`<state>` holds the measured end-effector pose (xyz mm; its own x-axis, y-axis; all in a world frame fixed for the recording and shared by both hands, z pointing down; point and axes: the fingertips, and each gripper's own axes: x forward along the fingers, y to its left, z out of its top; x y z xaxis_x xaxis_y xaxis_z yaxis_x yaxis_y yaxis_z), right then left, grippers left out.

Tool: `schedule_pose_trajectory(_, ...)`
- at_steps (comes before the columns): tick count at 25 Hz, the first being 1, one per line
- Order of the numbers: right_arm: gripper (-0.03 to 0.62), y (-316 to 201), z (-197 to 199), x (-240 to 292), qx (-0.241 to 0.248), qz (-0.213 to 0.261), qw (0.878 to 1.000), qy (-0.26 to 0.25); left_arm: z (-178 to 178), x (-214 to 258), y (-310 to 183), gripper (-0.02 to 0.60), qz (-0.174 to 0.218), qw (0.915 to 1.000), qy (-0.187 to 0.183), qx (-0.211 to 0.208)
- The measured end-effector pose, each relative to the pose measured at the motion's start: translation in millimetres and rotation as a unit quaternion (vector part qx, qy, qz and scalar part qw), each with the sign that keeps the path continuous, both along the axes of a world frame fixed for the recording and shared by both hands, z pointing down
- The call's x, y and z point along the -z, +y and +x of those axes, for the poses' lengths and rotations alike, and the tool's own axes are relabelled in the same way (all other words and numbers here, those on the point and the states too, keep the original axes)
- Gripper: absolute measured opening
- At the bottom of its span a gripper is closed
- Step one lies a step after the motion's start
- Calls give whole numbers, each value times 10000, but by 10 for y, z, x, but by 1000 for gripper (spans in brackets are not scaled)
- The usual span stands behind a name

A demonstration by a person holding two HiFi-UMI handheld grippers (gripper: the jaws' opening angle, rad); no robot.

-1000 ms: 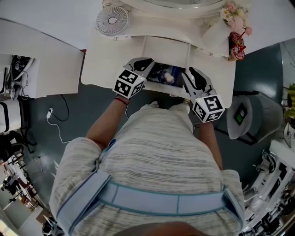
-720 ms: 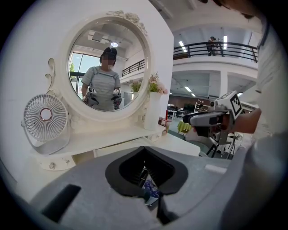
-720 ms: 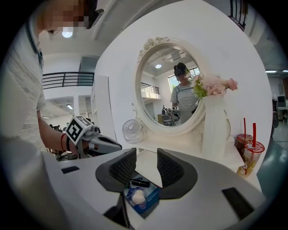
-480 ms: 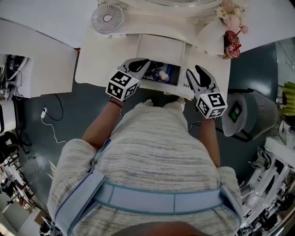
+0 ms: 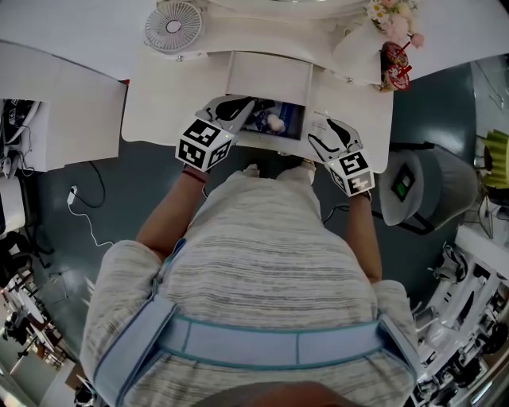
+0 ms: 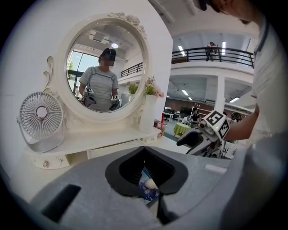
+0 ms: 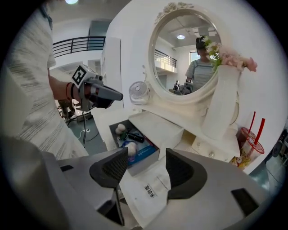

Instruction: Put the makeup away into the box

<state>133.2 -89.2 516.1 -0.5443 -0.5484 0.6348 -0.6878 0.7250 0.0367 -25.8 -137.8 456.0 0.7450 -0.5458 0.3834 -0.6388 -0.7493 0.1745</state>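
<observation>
An open white box [image 5: 296, 127] with its lid [image 5: 269, 75] folded back sits on the white vanity table [image 5: 159, 103]. Inside it lie white puffs [image 7: 120, 130], a black tube [image 7: 135, 137] and a blue packet [image 7: 143, 151]. My left gripper [image 5: 248, 103] is at the box's left edge, shut with nothing in it; its tips [image 6: 152, 197] meet over the box's contents. My right gripper [image 5: 328, 129] hovers just right of the box, its jaws opening with nothing between them [image 7: 146, 168]. A white printed paper [image 7: 150, 191] lies under them.
A small white fan [image 5: 172, 16] stands at the back left and an oval mirror [image 6: 105, 67] at the back. A tall vase of flowers [image 5: 386, 12] and a red cup with straws [image 5: 394, 63] stand at the back right. A grey bin [image 5: 413, 191] is on the floor to the right.
My right gripper has dropped lower toward the table beside the box and its jaws have spread wide. The left gripper has stayed at the box's left edge.
</observation>
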Motion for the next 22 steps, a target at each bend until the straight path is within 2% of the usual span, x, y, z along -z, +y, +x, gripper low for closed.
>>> schedule_pose_trajectory(5, 235, 114, -51, -206, 259, -254, 9990, 267, 42, 15, 15, 13, 8, 10000, 11, -70)
schedule_pose_trajectory(9, 235, 206, -90, -341, 667, -274, 9941, 815, 55, 23, 5, 14, 17, 10000, 35, -83)
schedule_pose_trajectory(15, 235, 446, -27, -698, 1263, -327, 9744, 1833, 36, -13, 38, 14, -24, 10000, 35, -74)
schedule_pose_trajectory(22, 233, 577, 88, -979, 1488, -460, 9568, 2457, 13, -31, 41, 14, -46, 10000, 33, -71)
